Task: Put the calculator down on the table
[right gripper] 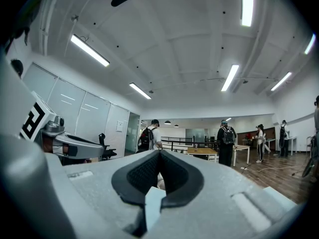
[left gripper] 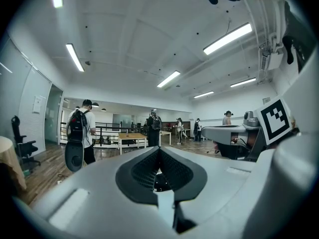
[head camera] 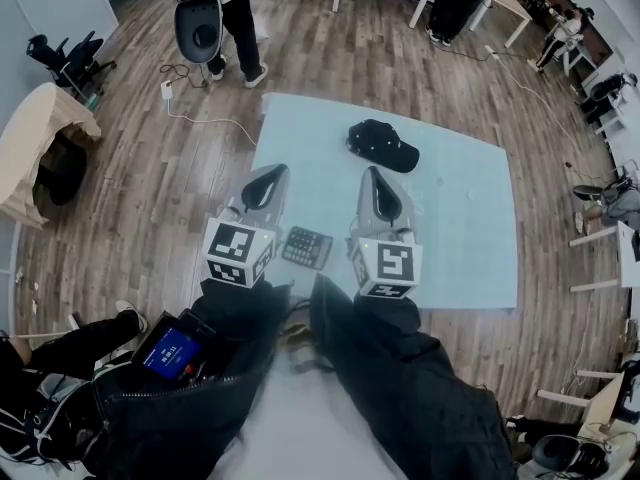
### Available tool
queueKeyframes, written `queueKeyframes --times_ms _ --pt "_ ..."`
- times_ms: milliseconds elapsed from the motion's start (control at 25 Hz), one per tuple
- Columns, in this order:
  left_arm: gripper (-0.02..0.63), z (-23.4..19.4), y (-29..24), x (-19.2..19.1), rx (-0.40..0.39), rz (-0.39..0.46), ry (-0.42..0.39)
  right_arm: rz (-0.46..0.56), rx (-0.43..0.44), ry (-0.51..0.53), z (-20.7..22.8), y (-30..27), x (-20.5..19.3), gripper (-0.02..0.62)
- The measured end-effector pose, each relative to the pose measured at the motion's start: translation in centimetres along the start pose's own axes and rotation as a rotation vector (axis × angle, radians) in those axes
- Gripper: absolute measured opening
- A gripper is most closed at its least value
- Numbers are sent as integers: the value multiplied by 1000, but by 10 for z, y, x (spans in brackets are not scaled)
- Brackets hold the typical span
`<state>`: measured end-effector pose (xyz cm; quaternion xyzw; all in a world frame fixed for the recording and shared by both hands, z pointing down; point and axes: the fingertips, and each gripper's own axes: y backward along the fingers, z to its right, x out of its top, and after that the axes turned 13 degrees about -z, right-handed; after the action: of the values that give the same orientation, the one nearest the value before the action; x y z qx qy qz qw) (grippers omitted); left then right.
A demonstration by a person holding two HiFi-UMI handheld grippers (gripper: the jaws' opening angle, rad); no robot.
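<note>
Here's the picture from the head view: the calculator [head camera: 307, 247] lies flat on the pale blue tabletop [head camera: 470, 238], keys up, close to the near edge. It sits in the gap between the two grippers and neither one touches it. By the look of it, the put-down is done, since the thing rests on the surface with nothing holding it.

The left gripper [head camera: 270, 178] hovers above the tabletop just left of the calculator, pointing away from the person. In its own view the fingers [left gripper: 142, 171] are pressed together at the tips with nothing between them, and past them there is only the room, with its ceiling lights and some people standing far off. That level aim, I'd say, is why no tabletop shows in that view at all.

The right gripper [head camera: 378, 183] mirrors it on the other side of the calculator. Its fingers [right gripper: 142, 176] are closed too, empty, and it also looks out across the room.

Why this pose? My read is that both tools are parked level and clear, one on either side, so the calculator is left undisturbed. Farther out on the tabletop a black cap [head camera: 382, 144] lies well apart from the calculator and plays no part here.
</note>
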<state>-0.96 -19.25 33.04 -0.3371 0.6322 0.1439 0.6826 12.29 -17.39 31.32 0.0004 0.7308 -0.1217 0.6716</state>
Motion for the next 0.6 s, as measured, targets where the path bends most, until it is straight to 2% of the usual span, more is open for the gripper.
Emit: queueKeyframes --times_ms 600 --pt "3 -5 3 1 -13 -9 5 -8 -6 0 -7 -1 4 -2"
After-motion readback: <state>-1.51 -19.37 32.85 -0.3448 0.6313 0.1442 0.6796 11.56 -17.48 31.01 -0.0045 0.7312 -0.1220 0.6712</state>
